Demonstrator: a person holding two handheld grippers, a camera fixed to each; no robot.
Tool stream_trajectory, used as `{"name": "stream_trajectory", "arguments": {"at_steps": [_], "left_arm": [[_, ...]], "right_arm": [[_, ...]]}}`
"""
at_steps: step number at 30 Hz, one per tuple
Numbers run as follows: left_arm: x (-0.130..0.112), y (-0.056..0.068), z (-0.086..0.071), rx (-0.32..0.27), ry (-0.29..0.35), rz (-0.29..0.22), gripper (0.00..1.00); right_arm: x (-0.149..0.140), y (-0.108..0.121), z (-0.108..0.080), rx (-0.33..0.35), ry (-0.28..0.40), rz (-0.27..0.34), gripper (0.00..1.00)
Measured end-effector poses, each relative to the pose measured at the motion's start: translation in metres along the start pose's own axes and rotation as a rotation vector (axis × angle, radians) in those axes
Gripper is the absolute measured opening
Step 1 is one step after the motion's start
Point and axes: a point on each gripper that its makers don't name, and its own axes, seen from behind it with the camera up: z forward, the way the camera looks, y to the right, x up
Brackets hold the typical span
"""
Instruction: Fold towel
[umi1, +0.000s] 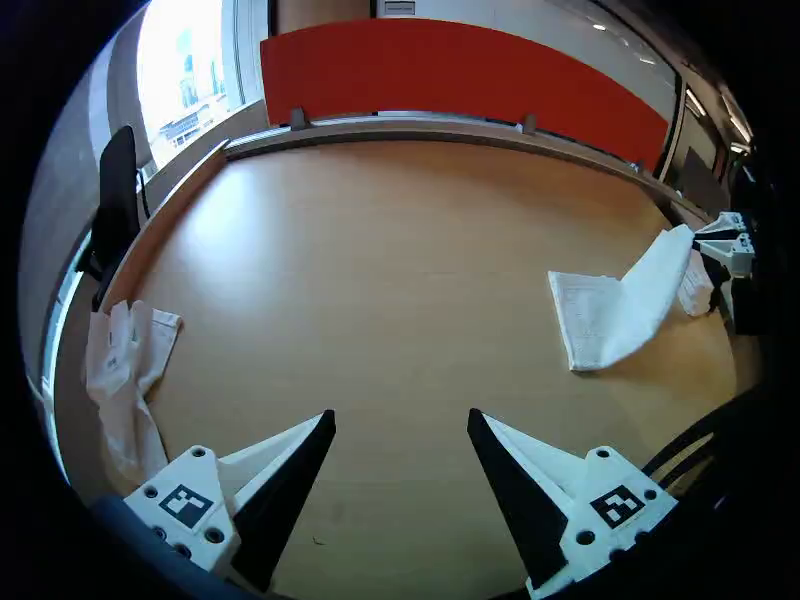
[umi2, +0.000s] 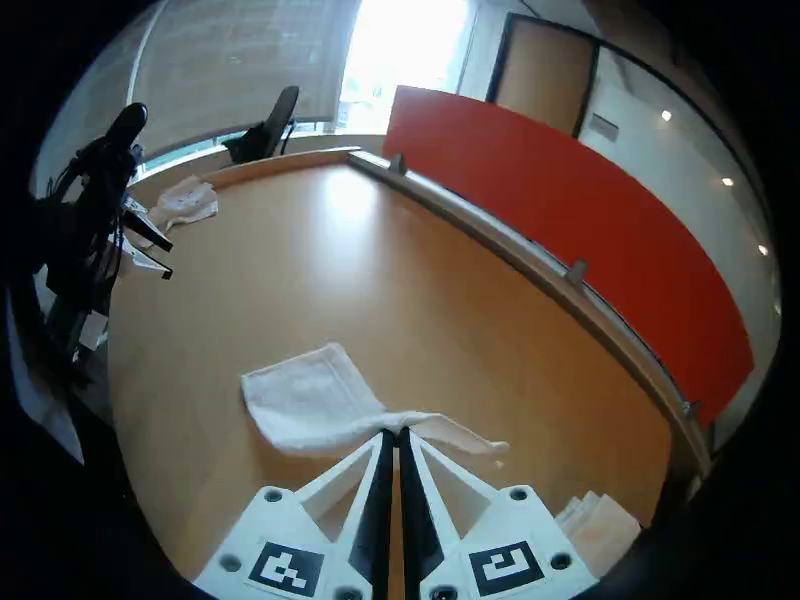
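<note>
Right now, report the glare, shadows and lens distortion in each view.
Left gripper view: the window is blown out white, the fisheye bows the red partition into an arc, and the towel casts a soft shadow along its near edge. Right gripper view: daylight leaves a bright glare patch on the table; the cloth pinched in the right gripper looks sharp.

A broad, light-brown wooden table (umi1: 400, 260) with a raised lip along its far side carries a white terry towel (umi1: 610, 320) toward one side. Most of the towel lies flat on the wood, with one end raised off the surface. A crumpled white cloth (umi1: 125, 360) lies at the opposite edge, partly hanging over it. In the right gripper view a folded pale cloth (umi2: 600, 525) rests by the table's edge.
</note>
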Motion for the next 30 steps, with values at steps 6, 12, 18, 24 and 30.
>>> {"name": "stream_trajectory", "arguments": {"at_steps": [6,12,18,24,30], "left_arm": [[0.003,0.0,-0.001,-0.003,0.005,0.0,0.98],[0.003,-0.001,-0.003,-0.004,0.009,-0.005,0.99],[0.002,-0.008,-0.007,0.003,0.015,-0.016,0.99],[-0.001,-0.02,-0.012,0.017,0.016,-0.037,0.99],[-0.005,-0.026,-0.014,0.027,0.013,-0.044,0.99]], "right_arm": [[0.009,-0.023,0.015,0.049,0.005,-0.018,0.09],[0.017,-0.053,0.035,0.11,0.001,-0.044,0.09],[0.019,-0.082,0.054,0.176,-0.015,-0.068,0.1],[0.009,-0.11,0.071,0.238,-0.052,-0.083,0.1],[-0.007,-0.113,0.079,0.221,-0.097,-0.074,0.67]]}}
